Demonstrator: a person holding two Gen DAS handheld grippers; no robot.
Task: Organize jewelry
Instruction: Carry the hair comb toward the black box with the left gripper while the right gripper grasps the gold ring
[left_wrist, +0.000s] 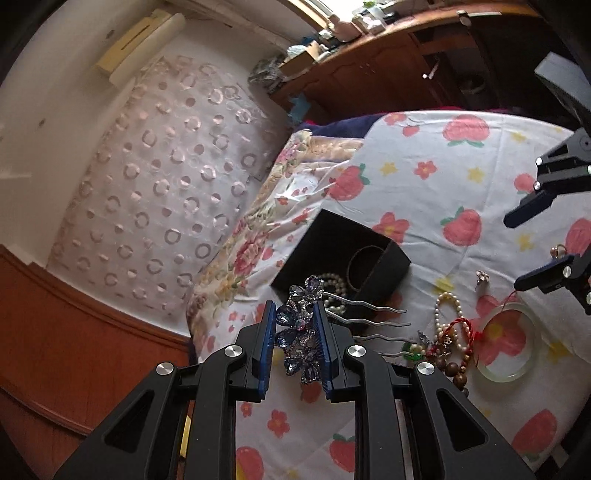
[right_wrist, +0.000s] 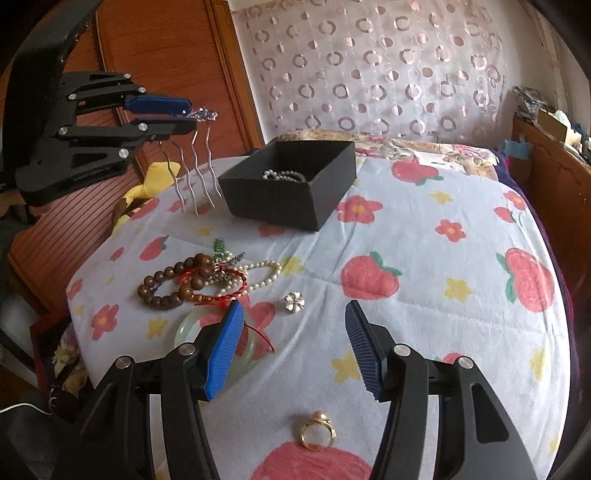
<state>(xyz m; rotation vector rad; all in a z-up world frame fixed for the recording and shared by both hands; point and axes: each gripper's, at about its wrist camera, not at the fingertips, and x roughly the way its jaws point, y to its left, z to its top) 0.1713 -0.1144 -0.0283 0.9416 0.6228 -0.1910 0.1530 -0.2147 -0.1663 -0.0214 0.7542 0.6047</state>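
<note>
1. My left gripper (left_wrist: 295, 332) is clamped on the jewelled head of a hair comb (left_wrist: 301, 332). In the right wrist view it hangs at the upper left, above the cloth, with the comb's wavy metal prongs pointing down just left of the black box (right_wrist: 291, 199).
2. My right gripper (right_wrist: 293, 343) stands wide with nothing between its blue pads. It hovers low over the strawberry-print cloth (right_wrist: 424, 236), in the bottom centre of its own view.
3. Open room: the right half of the cloth is bare print, from the box across to the rounded right edge. The cloth's left edge drops off towards the wooden panelling (right_wrist: 166, 55).
4. The loose jewelry sits left of centre in the right wrist view: a wooden bead bracelet (right_wrist: 166, 284), a pearl strand (right_wrist: 258, 277), a red cord (right_wrist: 221, 291) and a small green charm (right_wrist: 219, 245), all tangled and touching. A flower brooch (right_wrist: 294, 302) lies just to their right, apart.
5. Partly hidden: the pale jade bangle (right_wrist: 184, 328) is covered by my right gripper's left finger. A gold ring (right_wrist: 317, 434) lies at the bottom centre, near the frame edge.
6. Inside the box I see pearls (right_wrist: 284, 175). The left wrist view also shows a dark bangle (left_wrist: 365, 266) there. The box's near wall hides the rest.
7. There is faint lettering on the left gripper's body, too small to read.
</note>
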